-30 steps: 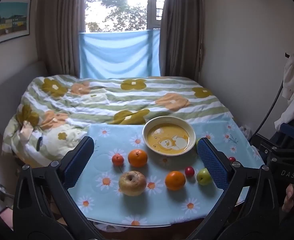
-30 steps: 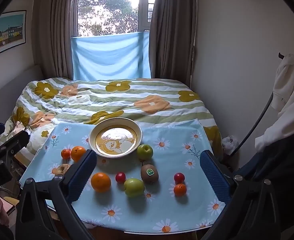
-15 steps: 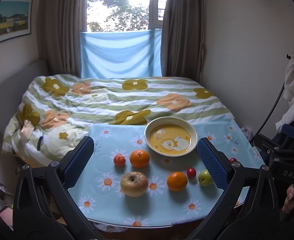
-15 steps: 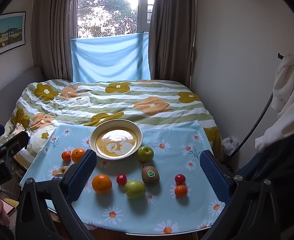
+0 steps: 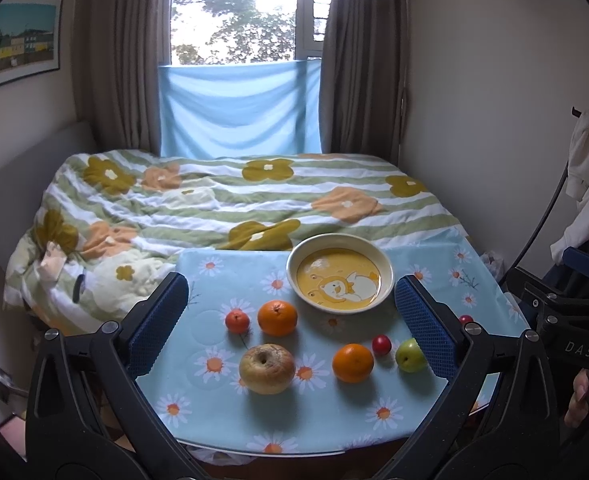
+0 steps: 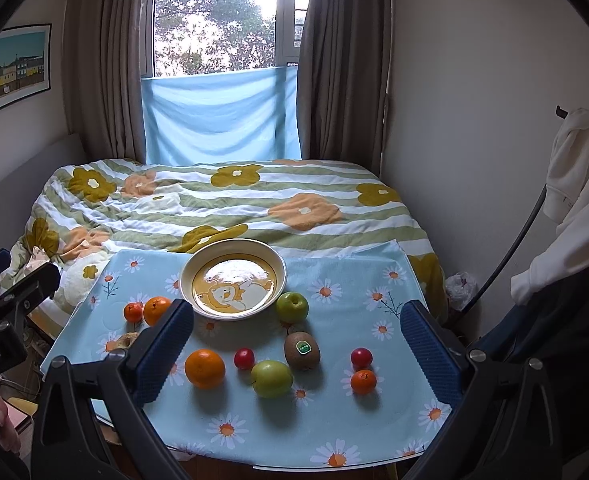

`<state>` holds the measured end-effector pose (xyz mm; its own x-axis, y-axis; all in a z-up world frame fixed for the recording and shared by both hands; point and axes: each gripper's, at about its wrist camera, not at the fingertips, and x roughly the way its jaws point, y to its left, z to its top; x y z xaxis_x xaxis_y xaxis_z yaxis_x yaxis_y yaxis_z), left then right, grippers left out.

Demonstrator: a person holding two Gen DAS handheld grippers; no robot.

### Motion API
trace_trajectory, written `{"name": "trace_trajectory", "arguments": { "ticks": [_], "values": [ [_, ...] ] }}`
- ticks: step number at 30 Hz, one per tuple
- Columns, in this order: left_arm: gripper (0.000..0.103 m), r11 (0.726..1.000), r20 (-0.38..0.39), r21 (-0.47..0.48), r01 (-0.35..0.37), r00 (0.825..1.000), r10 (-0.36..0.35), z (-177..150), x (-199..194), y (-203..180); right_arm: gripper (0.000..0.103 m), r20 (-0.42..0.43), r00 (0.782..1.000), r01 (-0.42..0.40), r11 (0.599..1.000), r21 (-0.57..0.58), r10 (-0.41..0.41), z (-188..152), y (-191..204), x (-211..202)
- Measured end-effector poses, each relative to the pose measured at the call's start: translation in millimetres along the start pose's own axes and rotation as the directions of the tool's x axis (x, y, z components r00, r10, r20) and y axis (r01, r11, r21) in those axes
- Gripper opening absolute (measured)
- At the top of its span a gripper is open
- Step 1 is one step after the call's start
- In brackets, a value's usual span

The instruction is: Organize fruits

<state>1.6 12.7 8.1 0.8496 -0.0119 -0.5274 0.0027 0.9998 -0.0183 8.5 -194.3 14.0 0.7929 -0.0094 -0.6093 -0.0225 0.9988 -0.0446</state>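
A yellow cartoon bowl (image 5: 384, 270) (image 6: 280, 268) stands empty at the back of a small table with a blue daisy cloth (image 6: 346, 280). Loose fruit lies in front of it: a wrinkled yellow apple (image 5: 267, 368), oranges (image 5: 277, 317) (image 6: 205, 368), green apples (image 6: 291, 307) (image 6: 272, 378), a kiwi (image 6: 302, 350), small red fruits (image 6: 244, 358) (image 6: 361, 357) and a small orange (image 6: 363, 381). My left gripper (image 5: 290, 324) is open above the table's left part. My right gripper (image 6: 296, 354) is open above the right part. Neither holds anything.
A bed with a flowered striped quilt (image 5: 230, 200) lies right behind the table, under a window with a blue cloth (image 6: 218, 116). White clothing (image 6: 574, 184) hangs at the right wall. A person's hand (image 5: 580, 400) holds the other gripper at the right edge.
Both views shift slightly, and the table and fruit sit a little lower and closer in frame. Both grippers stay open; no fruit has moved.
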Motion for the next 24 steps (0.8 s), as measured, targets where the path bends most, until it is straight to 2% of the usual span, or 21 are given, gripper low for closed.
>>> {"name": "trace_trajectory", "arguments": {
  "ticks": [24],
  "values": [
    [0.103,1.000,-0.003,0.006,-0.001,1.000,0.001,-2.7,1.0,-6.5,0.103,0.002,1.000,-0.007,1.000,0.002,0.007,-2.7,-0.5,-0.4]
  ]
}}
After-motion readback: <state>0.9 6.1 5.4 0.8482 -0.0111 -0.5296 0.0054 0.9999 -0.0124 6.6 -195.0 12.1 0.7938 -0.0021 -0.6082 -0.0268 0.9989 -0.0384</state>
